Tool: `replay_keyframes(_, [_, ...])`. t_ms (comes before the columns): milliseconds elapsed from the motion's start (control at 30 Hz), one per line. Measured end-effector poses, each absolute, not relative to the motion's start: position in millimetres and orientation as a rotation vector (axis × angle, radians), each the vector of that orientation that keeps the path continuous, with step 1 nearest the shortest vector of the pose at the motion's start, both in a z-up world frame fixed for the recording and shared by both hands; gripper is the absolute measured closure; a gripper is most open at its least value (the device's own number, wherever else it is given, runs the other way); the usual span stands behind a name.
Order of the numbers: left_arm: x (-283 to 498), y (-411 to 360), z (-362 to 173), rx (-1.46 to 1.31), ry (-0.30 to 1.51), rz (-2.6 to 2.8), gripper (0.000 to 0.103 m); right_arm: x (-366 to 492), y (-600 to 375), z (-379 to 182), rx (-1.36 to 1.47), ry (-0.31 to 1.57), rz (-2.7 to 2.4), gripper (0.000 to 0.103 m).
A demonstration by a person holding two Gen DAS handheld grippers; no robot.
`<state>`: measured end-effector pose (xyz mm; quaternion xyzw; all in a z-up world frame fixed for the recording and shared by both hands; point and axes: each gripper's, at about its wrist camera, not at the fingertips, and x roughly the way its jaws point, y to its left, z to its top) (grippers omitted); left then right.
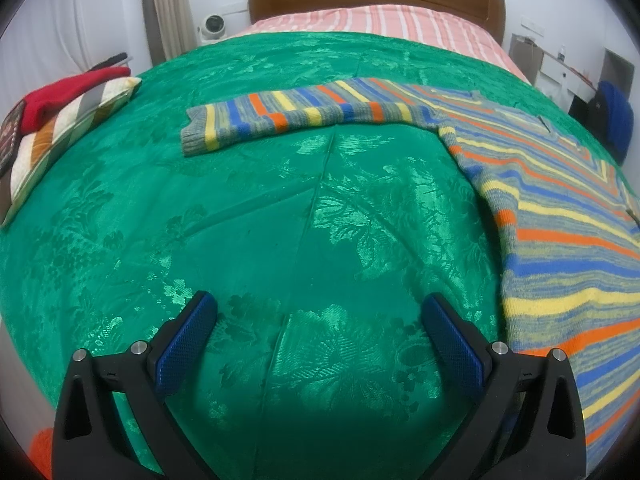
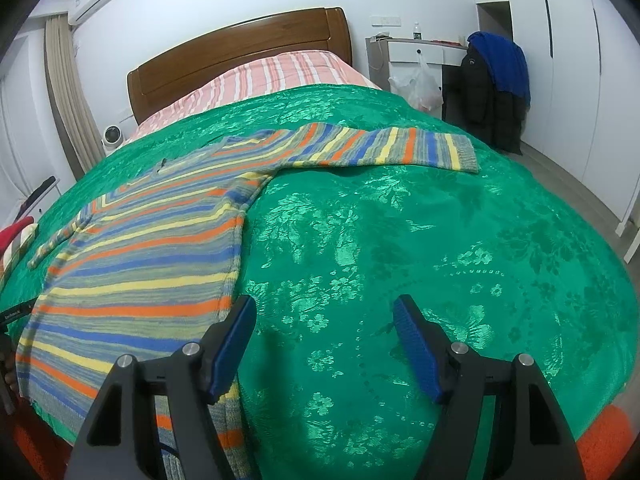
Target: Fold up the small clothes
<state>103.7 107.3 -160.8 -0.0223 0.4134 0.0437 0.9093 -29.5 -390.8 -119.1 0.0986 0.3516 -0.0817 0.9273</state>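
Observation:
A striped sweater in blue, orange, yellow and grey lies flat on the green bedspread. One sleeve stretches out to the left in the left wrist view. My left gripper is open above bare bedspread, left of the sweater's body, with nothing between its blue pads. In the right wrist view the sweater fills the left side and its other sleeve reaches right. My right gripper is open just right of the sweater's side edge, holding nothing.
A striped pillow with a red garment on it sits at the bed's left edge. A wooden headboard and pink striped sheet lie beyond. A dark coat with a blue cloth hangs by the white wardrobe on the right.

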Motion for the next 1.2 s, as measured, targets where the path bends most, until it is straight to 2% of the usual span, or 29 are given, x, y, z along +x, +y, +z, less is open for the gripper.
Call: replay_keyframes(1200, [103.9, 106.8, -161.2, -0.044, 0.853, 0.090, 0.000, -28.6, -392.2, -122.5, 0.211, 0.726, -0.167, 0.032])
